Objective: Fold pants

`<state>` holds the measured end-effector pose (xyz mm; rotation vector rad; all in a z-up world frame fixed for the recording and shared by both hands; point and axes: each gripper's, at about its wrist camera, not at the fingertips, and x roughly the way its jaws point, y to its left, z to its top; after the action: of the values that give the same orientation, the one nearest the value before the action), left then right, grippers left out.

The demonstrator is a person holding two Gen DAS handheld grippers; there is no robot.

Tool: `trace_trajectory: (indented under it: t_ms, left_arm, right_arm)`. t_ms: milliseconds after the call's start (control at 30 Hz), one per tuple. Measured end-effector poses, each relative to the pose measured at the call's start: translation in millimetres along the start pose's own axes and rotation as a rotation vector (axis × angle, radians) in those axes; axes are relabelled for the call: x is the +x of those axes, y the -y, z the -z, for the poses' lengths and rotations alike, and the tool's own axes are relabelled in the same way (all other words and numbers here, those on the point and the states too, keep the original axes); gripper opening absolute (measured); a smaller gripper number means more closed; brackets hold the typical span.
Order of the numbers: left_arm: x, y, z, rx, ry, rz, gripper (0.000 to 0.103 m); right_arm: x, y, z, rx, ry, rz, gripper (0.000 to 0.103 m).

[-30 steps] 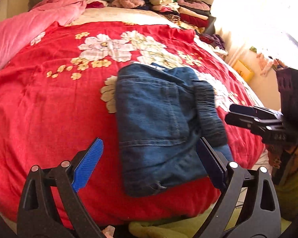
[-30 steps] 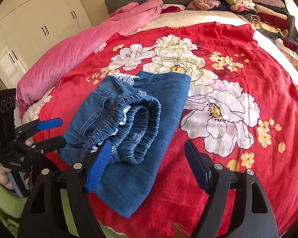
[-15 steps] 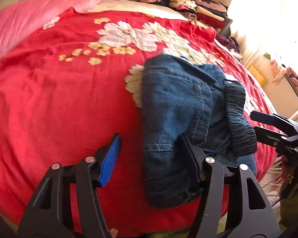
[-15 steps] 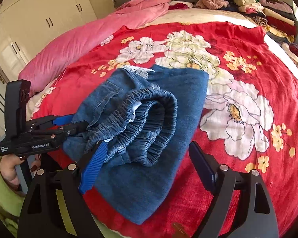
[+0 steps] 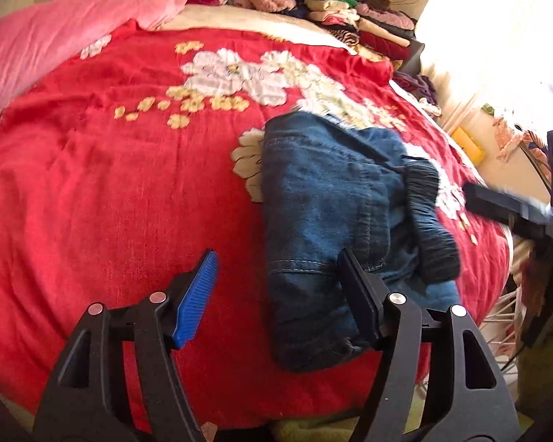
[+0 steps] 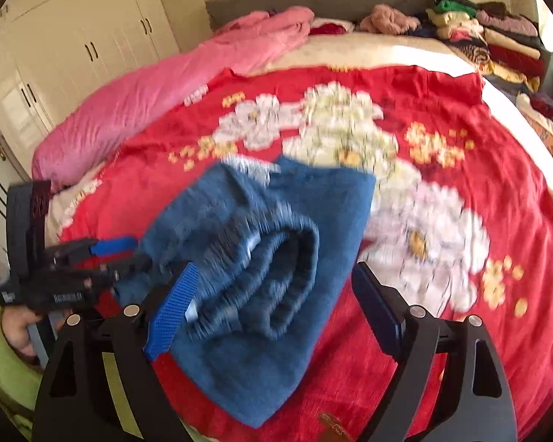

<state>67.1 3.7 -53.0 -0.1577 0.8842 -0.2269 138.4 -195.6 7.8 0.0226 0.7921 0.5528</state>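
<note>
Folded blue denim pants [image 5: 324, 213] with a gathered elastic waistband [image 5: 429, 221] lie on a bed covered by a red bedspread printed with white and yellow flowers [image 5: 129, 184], near its front edge. In the left wrist view the bundle lies right of centre, the waistband along its right side. In the right wrist view, blurred by motion, the pants [image 6: 261, 250] lie left of centre, the waistband rolled on top and facing the camera.

The left gripper [image 5: 276, 287] stands at the near left edge of the bundle with its fingers spread wide: the blue ribbed finger [image 5: 197, 298] is over bare bedspread, the black finger [image 5: 361, 302] is over the denim near a stitched seam; whether it touches cannot be told. From the right wrist view this left gripper [image 6: 123, 254] appears at the left edge of the pants, its fingers stacked one above the other, the tips close against the denim.

The right gripper [image 6: 272, 309] is also wide open and holds nothing: its blue finger [image 6: 171, 313] overlaps the waistband roll, its black finger [image 6: 376, 309] is over the red bedspread beside the pants. In the left wrist view only a blurred black finger [image 5: 497, 202] of it shows, right of the waistband.

A pink quilt [image 6: 158, 110] lies along the left of the bed, stacked folded clothes [image 6: 497, 37] at the far right, white wardrobe doors [image 6: 73, 48] beyond
</note>
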Motion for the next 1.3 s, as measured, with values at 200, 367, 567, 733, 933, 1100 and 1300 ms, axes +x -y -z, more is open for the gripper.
trace_trajectory:
  t_ms: [200, 367, 567, 733, 933, 1100, 1300]
  left_arm:
    - [3, 18, 4, 0.086, -0.029, -0.004, 0.053]
    - [13, 14, 10, 0.080, -0.080, 0.004, 0.053]
    - [12, 10, 12, 0.069, -0.084, 0.025, 0.053]
    - [10, 6, 11, 0.060, -0.077, 0.024, 0.053]
    - [8, 4, 13, 0.057, -0.076, 0.019, 0.053]
    - [9, 3, 13, 0.056, -0.084, 0.031, 0.057]
    - [5, 4, 13, 0.067, -0.083, 0.054, 0.061]
  right_arm:
    - [36, -33, -55, -0.156, -0.036, -0.054, 0.072]
    - [95, -54, -75, -0.238, -0.178, -0.056, 0.066]
    - [143, -66, -59, -0.298, -0.349, -0.129, 0.024]
    - [132, -82, -71, -0.332, -0.265, -0.118, 0.012]
    - [168, -85, -66, -0.376, -0.303, -0.027, 0.011]
    - [156, -80, -69, -0.339, -0.259, -0.037, 0.016]
    - [78, -61, -67, -0.273, -0.049, -0.019, 0.057]
